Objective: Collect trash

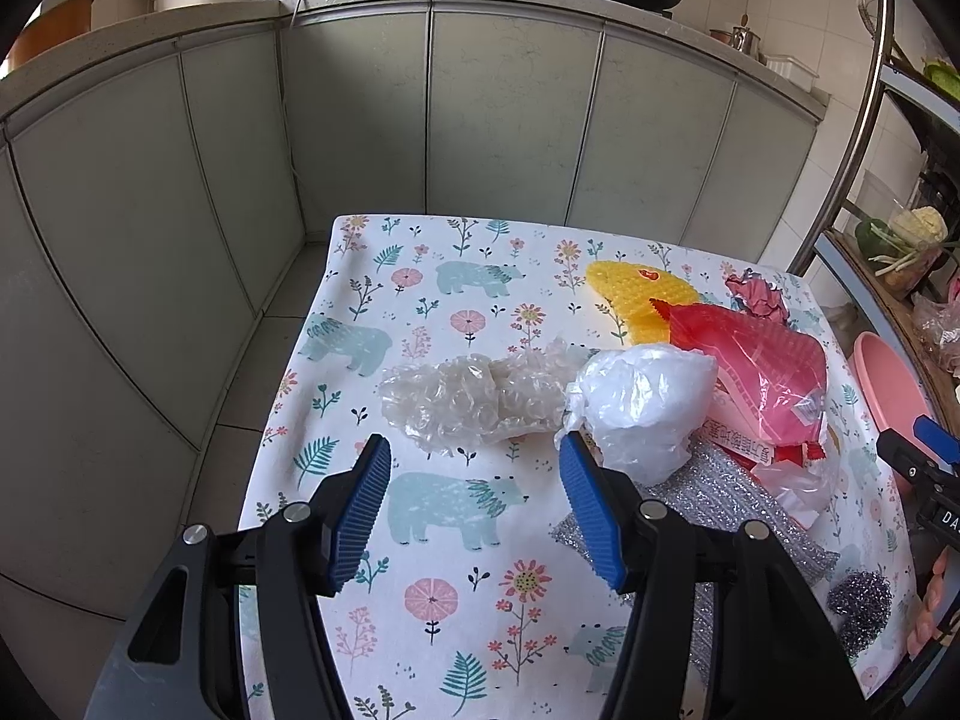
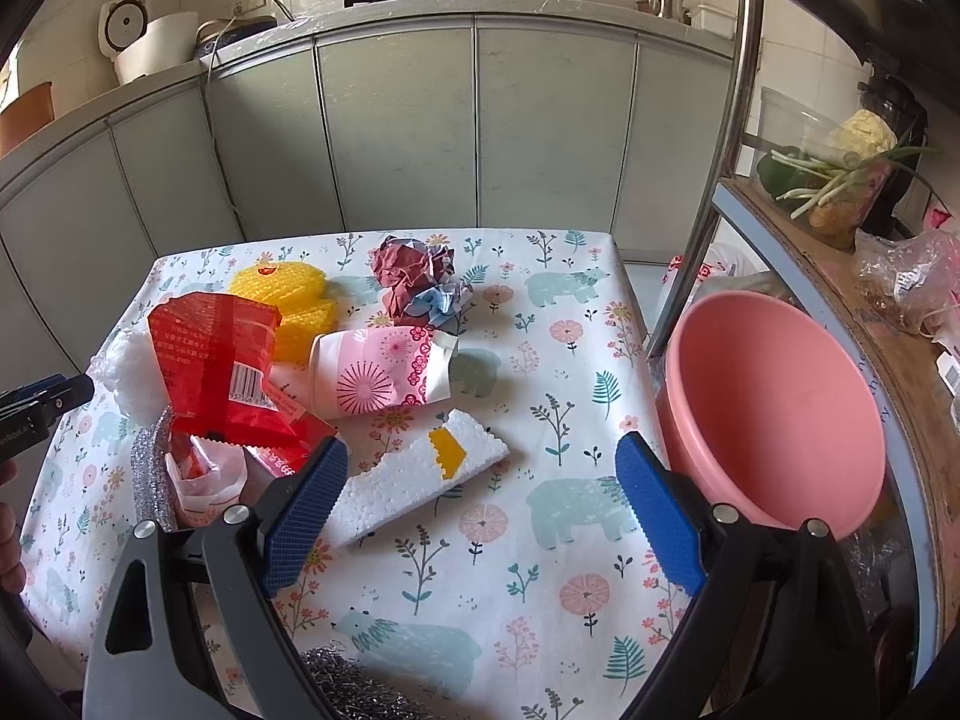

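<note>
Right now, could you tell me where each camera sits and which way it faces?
Left wrist: on the left gripper, facing the cabinets over the table's left side and bubble wrap; its open fingers show.
Right wrist: on the right gripper, over the table's right side, foam piece and pink basin; open fingers show.
Shared: red wrapper, yellow sponge.

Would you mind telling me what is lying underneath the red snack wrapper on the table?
Under the red snack wrapper a silver glittery sheet and a crumpled white-and-red wrapper stick out at its near edge. The wrapper also overlaps the yellow foam net. Anything beneath its middle is covered.
</note>
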The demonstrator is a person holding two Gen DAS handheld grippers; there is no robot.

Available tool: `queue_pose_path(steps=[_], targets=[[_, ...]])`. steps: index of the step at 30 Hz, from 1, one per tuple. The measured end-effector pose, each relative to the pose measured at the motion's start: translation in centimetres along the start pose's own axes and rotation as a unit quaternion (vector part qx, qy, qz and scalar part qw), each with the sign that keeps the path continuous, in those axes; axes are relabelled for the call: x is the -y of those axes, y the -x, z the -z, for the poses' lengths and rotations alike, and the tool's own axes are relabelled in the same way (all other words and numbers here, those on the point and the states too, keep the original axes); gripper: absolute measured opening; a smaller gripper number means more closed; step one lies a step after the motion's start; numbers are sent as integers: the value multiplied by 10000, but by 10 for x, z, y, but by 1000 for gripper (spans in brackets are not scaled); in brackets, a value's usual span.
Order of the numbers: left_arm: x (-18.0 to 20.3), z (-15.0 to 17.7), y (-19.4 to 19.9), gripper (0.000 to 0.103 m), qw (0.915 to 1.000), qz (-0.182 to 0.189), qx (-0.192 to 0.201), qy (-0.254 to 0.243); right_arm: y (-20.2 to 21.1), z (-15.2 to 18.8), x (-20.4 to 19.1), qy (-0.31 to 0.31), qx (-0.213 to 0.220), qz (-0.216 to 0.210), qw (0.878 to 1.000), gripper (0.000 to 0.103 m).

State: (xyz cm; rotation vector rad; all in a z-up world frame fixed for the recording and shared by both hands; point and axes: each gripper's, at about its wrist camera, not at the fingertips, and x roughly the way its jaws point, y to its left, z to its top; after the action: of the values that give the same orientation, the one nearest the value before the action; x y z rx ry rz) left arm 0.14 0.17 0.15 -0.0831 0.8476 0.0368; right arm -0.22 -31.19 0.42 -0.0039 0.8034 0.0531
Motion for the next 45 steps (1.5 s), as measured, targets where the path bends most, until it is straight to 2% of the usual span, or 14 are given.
queue_pose_path(steps=[11, 25, 45], targets=[[2, 2, -2, 58, 10000, 15, -8, -4, 0, 0, 1, -1, 7, 42, 10000, 91], [2, 5, -7, 58, 9997, 205, -104, -106, 1, -1, 1, -9, 18, 82, 10000, 91], [-12, -20, -42, 59, 9987, 321, -378, 150, -9, 2, 6, -103, -112, 15, 9999, 91]])
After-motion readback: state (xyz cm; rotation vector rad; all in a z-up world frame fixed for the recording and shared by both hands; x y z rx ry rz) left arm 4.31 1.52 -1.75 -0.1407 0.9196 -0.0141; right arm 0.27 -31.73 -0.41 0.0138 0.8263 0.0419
